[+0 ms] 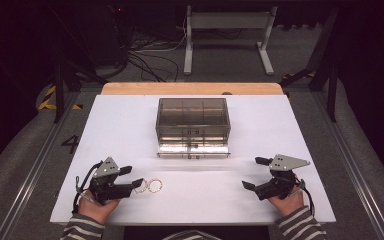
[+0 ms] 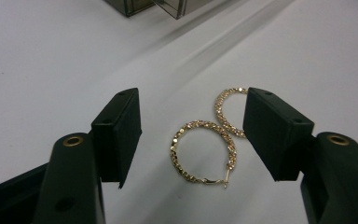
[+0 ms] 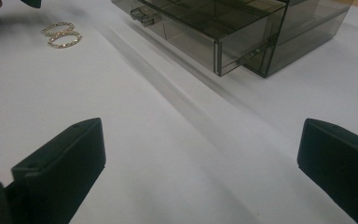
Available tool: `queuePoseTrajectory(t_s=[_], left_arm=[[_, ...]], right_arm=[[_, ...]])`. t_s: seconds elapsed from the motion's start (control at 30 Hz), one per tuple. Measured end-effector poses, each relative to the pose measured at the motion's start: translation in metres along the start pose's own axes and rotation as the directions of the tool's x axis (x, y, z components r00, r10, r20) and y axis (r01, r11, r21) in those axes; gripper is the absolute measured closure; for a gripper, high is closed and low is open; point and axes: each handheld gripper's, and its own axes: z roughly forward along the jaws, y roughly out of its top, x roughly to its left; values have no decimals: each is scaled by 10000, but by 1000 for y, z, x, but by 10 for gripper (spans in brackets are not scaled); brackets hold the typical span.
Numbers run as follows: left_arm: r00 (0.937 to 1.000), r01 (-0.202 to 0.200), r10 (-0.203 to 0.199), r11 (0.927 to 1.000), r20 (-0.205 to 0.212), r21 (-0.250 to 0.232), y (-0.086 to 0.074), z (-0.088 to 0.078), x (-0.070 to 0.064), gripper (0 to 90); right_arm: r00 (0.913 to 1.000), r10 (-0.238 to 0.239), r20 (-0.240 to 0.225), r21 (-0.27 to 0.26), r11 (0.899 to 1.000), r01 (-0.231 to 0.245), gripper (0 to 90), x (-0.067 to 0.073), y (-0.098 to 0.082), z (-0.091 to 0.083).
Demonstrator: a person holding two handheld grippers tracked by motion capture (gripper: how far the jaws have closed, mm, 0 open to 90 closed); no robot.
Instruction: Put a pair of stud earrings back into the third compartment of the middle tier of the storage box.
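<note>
Two gold hoop earrings (image 2: 203, 151), studded with small stones, lie flat and overlapping on the white table (image 1: 130, 125) near its front left. The pair's long axis runs roughly along the table's front edge. The left gripper (image 2: 191, 135) straddles them, jaws apart, not pressing. The right gripper (image 3: 200, 172) rests wide open, well apart. A smoky plastic drawer box (image 1: 193, 120) stands mid-table with bare surface around it.

The person wore grey-and-white striped sleeves (image 1: 82, 229); 2 black grippers carried grey 3-cornered plates (image 1: 107, 167) and black cables (image 1: 80, 187).
</note>
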Motion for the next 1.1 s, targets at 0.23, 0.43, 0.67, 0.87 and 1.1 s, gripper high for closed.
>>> queuePoseTrajectory(t_s=[0.23,0.43,0.67,0.87,1.1], left_arm=[[9992,-298,282,9978,276,591,1,6,-6,453],[9976,-588,548,9932,419,1009,0,10,-10,481],[9956,-704,598,9858,728,1525,0,17,-14,551],[9943,-879,758,9806,745,1751,0,19,-18,612],[9934,-1029,907,9749,702,1975,1,20,-20,710]], right_arm=[[10000,11,-40,8,10000,-11,17,0,0,0],[10000,19,-64,22,10000,-19,16,0,0,0],[9999,32,-136,30,10000,-31,14,0,0,1],[9997,51,-243,68,10000,-50,14,0,0,1],[9995,38,-321,92,10000,-35,14,0,0,2]])
